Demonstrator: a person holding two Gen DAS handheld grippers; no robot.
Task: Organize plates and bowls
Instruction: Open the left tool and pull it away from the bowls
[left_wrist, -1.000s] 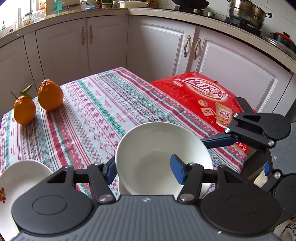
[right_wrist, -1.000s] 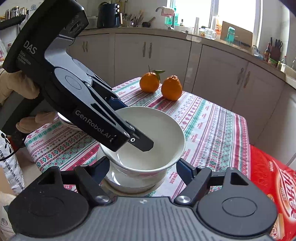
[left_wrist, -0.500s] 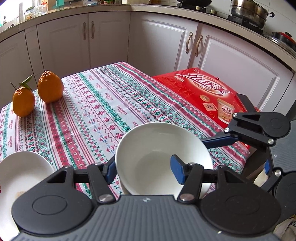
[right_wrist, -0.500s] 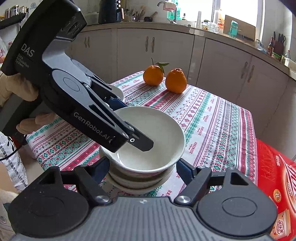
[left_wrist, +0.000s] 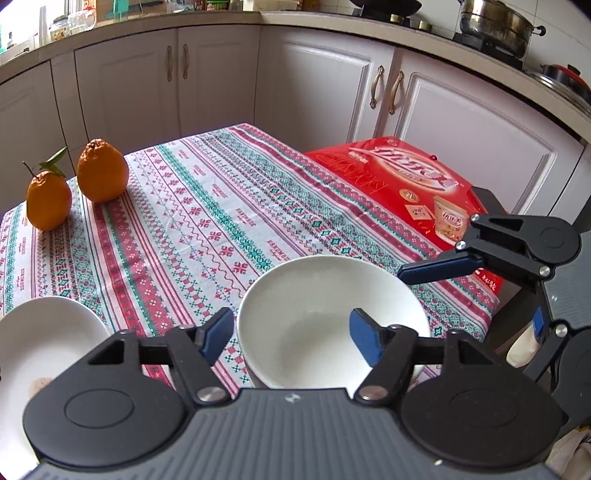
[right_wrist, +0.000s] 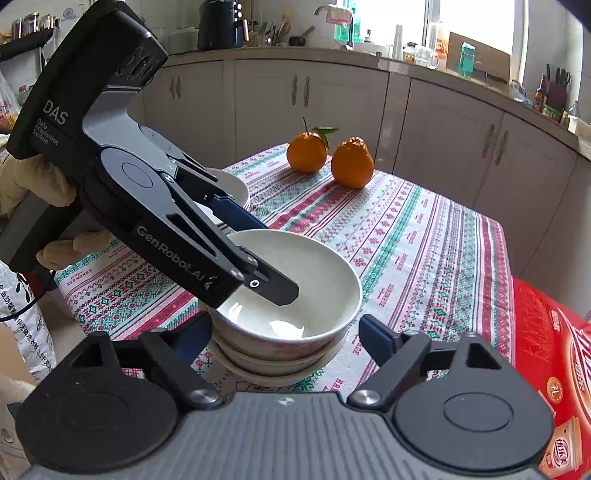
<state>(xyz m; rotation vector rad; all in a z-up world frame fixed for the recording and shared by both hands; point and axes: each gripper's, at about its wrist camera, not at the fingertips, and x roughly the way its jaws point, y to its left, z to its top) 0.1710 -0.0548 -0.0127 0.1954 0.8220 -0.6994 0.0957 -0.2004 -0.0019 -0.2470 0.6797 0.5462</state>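
Right wrist view: left gripper (right_wrist: 255, 254) straddles the near rim of the stacked white bowl (right_wrist: 295, 291), jaws opening, pads clear; right gripper (right_wrist: 284, 332) flanks it, opening, empty.

My own tool hides the near rim of the top bowl (left_wrist: 325, 325). The dishes under it (right_wrist: 273, 363) only peek out, so I cannot count them. The other white dish (left_wrist: 40, 343) is cut off at the left edge. The print on the red box (left_wrist: 402, 184) is too small to read.
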